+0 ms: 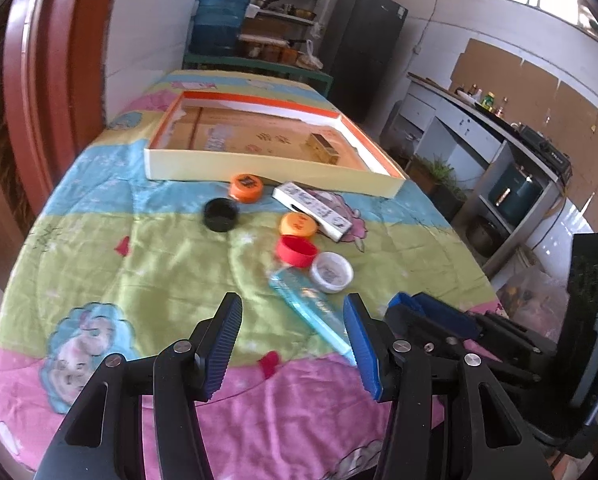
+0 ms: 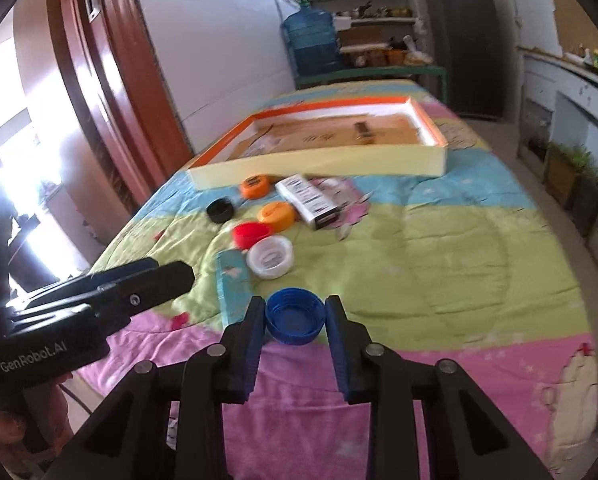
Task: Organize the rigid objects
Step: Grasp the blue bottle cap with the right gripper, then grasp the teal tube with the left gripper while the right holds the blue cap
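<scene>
The right claw (image 2: 295, 316) holds a blue cap (image 2: 295, 317) over the near surface (image 2: 459, 264). The left claw (image 1: 293, 344) is wide, holding nothing. Five more caps lie ahead: two orange, one black (image 1: 220, 214), one red (image 1: 296, 251), one white (image 1: 331, 272), before a tray (image 1: 259, 168).

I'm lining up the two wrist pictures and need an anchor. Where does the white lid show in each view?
Left wrist view: the white lid lies right of centre, just below and right of the red lid.
Right wrist view: the white lid lies left of centre, just below the red lid, above the blue cap between the right gripper fingers.
Shared landmark: the shallow orange-rimmed box beyond the lids.
</scene>
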### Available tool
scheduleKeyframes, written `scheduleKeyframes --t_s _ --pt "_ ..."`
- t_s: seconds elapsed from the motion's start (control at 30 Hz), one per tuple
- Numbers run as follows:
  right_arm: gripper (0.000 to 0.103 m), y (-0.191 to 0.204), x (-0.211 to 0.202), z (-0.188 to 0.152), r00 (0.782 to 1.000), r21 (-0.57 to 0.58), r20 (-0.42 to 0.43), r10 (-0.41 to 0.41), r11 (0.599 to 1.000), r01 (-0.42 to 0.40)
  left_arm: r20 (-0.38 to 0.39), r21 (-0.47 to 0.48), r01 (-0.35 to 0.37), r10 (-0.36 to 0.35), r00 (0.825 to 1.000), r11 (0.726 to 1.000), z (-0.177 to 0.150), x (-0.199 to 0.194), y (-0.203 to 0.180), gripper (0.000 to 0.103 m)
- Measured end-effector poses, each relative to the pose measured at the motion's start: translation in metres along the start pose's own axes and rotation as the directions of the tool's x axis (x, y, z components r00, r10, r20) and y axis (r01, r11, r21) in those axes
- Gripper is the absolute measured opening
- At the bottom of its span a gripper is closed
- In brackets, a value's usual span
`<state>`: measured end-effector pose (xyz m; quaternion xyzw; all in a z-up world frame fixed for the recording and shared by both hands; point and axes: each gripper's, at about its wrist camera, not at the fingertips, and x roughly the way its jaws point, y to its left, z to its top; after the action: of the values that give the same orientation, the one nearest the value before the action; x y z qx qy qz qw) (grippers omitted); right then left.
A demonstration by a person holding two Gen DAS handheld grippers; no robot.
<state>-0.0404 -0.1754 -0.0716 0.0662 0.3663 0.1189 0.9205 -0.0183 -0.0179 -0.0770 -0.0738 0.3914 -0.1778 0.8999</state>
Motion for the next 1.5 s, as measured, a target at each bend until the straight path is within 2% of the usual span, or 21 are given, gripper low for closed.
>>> scheduleKeyframes --t_s 0.13,0.23,0.33,0.43,0.6,0.67,0.77,0.87,1.03,1.13,1.17,1.5 --pt "0.031 -0.013 -0.013 0.002 0.998 0.017 0.042 -0.04 0.999 0.039 -0.053 -0.016 -0.04 0.039 0.998 0.999 0.001 0.02 -0.015 0.055" --pt "0.031 -0.019 -0.019 0.002 0.998 0.025 0.053 -0.044 0.999 0.042 -0.098 -0.009 -0.111 0.11 0.989 0.994 0.0 0.037 -0.024 0.055" --pt "0.031 -0.023 -0.022 0.0 0.998 0.03 0.058 -0.038 0.999 0.036 -0.086 0.031 -0.208 0.21 0.974 0.978 0.002 0.046 -0.037 0.055" --pt "0.031 -0.026 -0.023 -0.002 0.998 0.034 0.061 -0.032 0.999 0.03 -0.069 0.068 -0.25 0.254 0.965 0.966 0.001 0.051 -0.042 0.055" --pt "0.031 -0.03 -0.026 -0.003 0.997 0.045 0.064 -0.033 0.999 0.031 -0.093 0.085 -0.204 0.212 0.973 0.975 0.0 0.043 -0.027 0.054" --pt "0.031 -0.032 -0.027 -0.004 0.997 0.052 0.067 -0.03 0.998 0.026 -0.108 0.091 -0.192 0.201 0.973 0.977 0.001 0.037 -0.016 0.044" --pt "0.031 -0.034 -0.028 -0.007 0.997 0.055 0.069 -0.023 0.998 0.019 -0.132 0.095 -0.141 0.153 0.979 0.985 0.003 0.031 0.0 0.035" --pt "0.031 -0.032 -0.025 -0.007 0.998 0.053 0.063 -0.008 0.999 0.005 -0.141 0.099 -0.106 0.119 0.983 0.989 0.006 0.031 0.007 0.033" --pt "0.031 -0.023 -0.024 -0.008 0.998 0.02 0.066 -0.006 1.0 0.005 -0.111 0.174 -0.143 0.163 0.98 0.974 0.005 0.037 -0.006 0.032" --pt "0.031 -0.024 -0.023 -0.008 0.998 0.017 0.065 -0.001 1.0 0.0 -0.088 0.2 -0.147 0.167 0.982 0.969 0.003 0.037 -0.01 0.026" --pt "0.031 -0.024 -0.022 -0.008 0.998 0.018 0.061 0.001 1.0 -0.002 -0.079 0.197 -0.143 0.161 0.984 0.97 0.002 0.037 -0.009 0.023" --pt "0.031 -0.018 -0.015 -0.003 0.999 0.007 0.032 0.001 1.0 -0.002 -0.047 0.135 -0.083 0.09 0.995 0.987 0.0 0.027 0.004 0.022"
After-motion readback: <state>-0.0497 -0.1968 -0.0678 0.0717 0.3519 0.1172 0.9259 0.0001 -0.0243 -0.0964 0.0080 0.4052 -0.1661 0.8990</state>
